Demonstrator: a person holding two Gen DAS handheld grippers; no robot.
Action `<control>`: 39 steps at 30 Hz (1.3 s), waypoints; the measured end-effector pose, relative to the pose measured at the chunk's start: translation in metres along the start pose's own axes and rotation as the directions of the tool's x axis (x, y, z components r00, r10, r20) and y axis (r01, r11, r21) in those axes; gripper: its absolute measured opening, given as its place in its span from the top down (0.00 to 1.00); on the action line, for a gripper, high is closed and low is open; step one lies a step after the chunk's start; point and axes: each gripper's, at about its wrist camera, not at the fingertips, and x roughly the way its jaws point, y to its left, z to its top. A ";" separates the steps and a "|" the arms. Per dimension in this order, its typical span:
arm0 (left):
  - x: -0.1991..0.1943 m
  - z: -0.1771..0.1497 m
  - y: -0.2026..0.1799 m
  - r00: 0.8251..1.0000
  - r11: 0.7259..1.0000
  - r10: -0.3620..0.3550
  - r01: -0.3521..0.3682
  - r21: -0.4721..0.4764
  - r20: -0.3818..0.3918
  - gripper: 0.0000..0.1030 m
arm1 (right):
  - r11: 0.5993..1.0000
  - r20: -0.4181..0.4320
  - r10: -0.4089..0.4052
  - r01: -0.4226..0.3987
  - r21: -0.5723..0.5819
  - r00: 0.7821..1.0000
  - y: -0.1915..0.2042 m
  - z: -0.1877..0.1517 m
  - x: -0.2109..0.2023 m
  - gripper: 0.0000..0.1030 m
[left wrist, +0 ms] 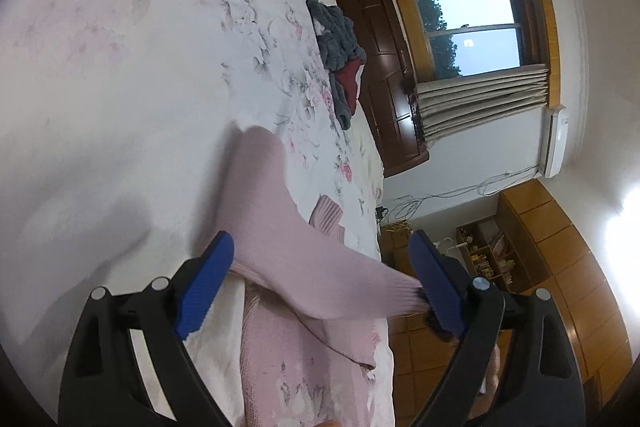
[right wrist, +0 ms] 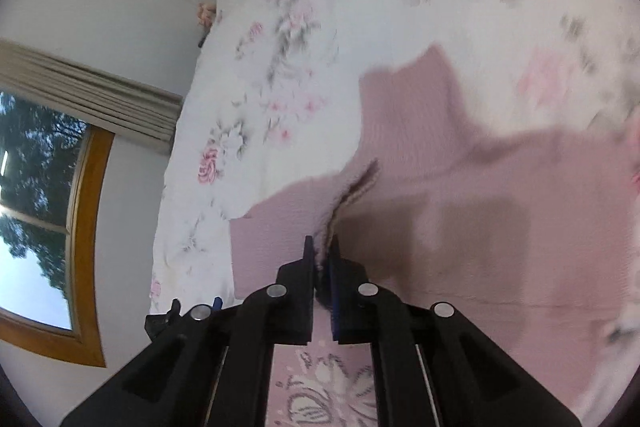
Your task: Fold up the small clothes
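Blue-padded fingers (left wrist: 208, 283) of our left gripper (left wrist: 320, 287) sit closest to us, spread wide apart, with a sleeve of the pink sweater (left wrist: 304, 259) stretched between them; we cannot tell whether the far pad presses the cuff or merely touches it. The sweater lies on the floral bedspread (left wrist: 120, 87), spread mostly flat, its knitted flower pattern nearest us. We judge the fold has barely begun: one sleeve is being drawn across the body, and the rest looks unfolded. Further right, our right gripper (right wrist: 321, 259) has its fingers pinched together on a raised ridge of the sweater's fabric. Beyond the sweater, near the far edge of the bed, a grey and red heap of clothes (left wrist: 340, 59) waits, well apart and not in the way.
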 end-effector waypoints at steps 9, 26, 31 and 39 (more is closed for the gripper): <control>0.017 -0.010 -0.001 0.998 0.999 0.033 -0.031 0.036 -0.053 0.18 | 0.994 0.051 -0.094 0.092 0.053 0.994 -0.065 0.008 -0.052 0.95; 0.048 -0.029 -0.012 0.989 0.993 0.072 -0.058 0.107 -0.130 0.18 | 0.968 0.021 -0.150 0.143 0.205 0.988 -0.210 -0.029 -0.037 0.95; 0.065 -0.019 -0.033 0.980 0.985 0.123 -0.102 0.139 -0.154 0.18 | 0.968 0.013 -0.120 0.115 0.223 0.993 -0.239 -0.035 -0.023 0.93; 0.165 0.022 -0.055 0.886 0.952 0.273 -0.195 0.235 -0.374 0.14 | 0.972 0.188 0.041 -0.082 0.219 0.981 -0.235 -0.028 -0.064 0.85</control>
